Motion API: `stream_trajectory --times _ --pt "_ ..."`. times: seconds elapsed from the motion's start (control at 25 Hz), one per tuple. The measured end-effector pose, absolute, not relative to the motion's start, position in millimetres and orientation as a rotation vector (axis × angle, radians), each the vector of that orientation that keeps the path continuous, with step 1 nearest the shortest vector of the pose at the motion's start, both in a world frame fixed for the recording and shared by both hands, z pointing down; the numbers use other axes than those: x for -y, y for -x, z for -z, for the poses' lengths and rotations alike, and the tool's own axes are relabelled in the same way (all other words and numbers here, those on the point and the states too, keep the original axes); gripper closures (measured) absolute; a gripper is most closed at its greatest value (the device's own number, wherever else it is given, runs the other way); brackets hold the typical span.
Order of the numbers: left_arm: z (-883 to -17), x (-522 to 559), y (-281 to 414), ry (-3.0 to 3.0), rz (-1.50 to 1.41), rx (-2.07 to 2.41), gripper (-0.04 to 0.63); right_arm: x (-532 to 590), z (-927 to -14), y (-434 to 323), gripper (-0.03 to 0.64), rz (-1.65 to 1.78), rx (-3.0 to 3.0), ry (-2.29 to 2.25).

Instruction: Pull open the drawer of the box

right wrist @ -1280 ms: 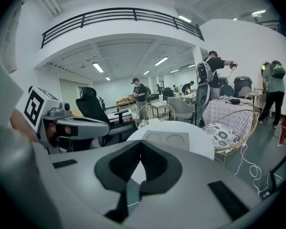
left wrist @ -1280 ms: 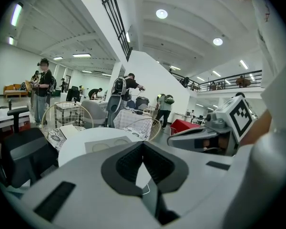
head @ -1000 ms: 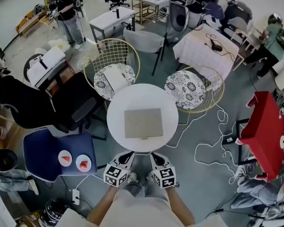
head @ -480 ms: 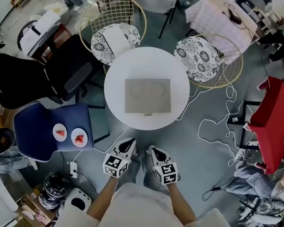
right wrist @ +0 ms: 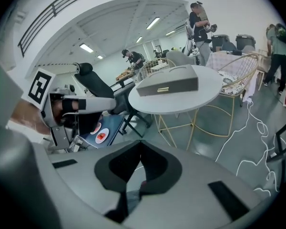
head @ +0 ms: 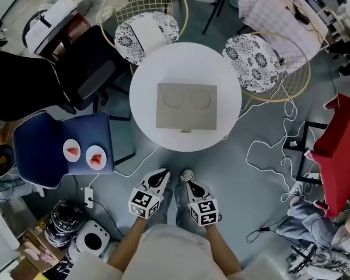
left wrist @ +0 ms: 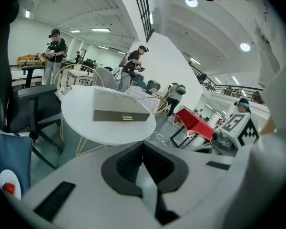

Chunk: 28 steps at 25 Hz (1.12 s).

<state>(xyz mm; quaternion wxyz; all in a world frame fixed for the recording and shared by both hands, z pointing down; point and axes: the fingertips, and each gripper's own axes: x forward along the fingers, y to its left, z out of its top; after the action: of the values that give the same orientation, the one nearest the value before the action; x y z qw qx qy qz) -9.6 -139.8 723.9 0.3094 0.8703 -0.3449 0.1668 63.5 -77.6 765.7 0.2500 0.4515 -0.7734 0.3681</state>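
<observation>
A flat grey box (head: 186, 107) lies on the round white table (head: 146, 86), its drawer front with a small metal handle (head: 186, 130) facing me. Both grippers hang low in front of my body over the floor, well short of the table. The left gripper (head: 161, 174) and the right gripper (head: 187, 184) are side by side, both shut with nothing in them. The left gripper view shows the box (left wrist: 119, 109) and its handle (left wrist: 127, 118) ahead beyond the shut jaw tips (left wrist: 142, 144). In the right gripper view the box (right wrist: 169, 84) stands up and to the right.
A blue chair (head: 38, 142) with two plates of red food (head: 84, 155) stands left of the table. Two wire chairs with patterned cushions (head: 141, 37) (head: 252, 63) stand behind it, a black office chair (head: 87, 80) at the left. White cables (head: 268, 150) trail on the floor at the right.
The table and box have grown larger and drawn nearer in the head view as I step forward. Both grippers stay shut and low in front of my body.
</observation>
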Motion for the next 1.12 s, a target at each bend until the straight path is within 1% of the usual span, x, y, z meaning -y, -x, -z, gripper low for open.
stream_trajectory --times 0.68,1.12 --pt "-726.8 159.4 14.0 -2.329 -0.453 0.93 0.584 203.5 -767.2 -58.5 0.601 -0.818 2.209 -1.255" --pt "-735.5 232.9 19.5 -2.406 -0.484 0.965 0.584 230.6 -772.3 -60.6 0.601 -0.814 2.212 -1.273"
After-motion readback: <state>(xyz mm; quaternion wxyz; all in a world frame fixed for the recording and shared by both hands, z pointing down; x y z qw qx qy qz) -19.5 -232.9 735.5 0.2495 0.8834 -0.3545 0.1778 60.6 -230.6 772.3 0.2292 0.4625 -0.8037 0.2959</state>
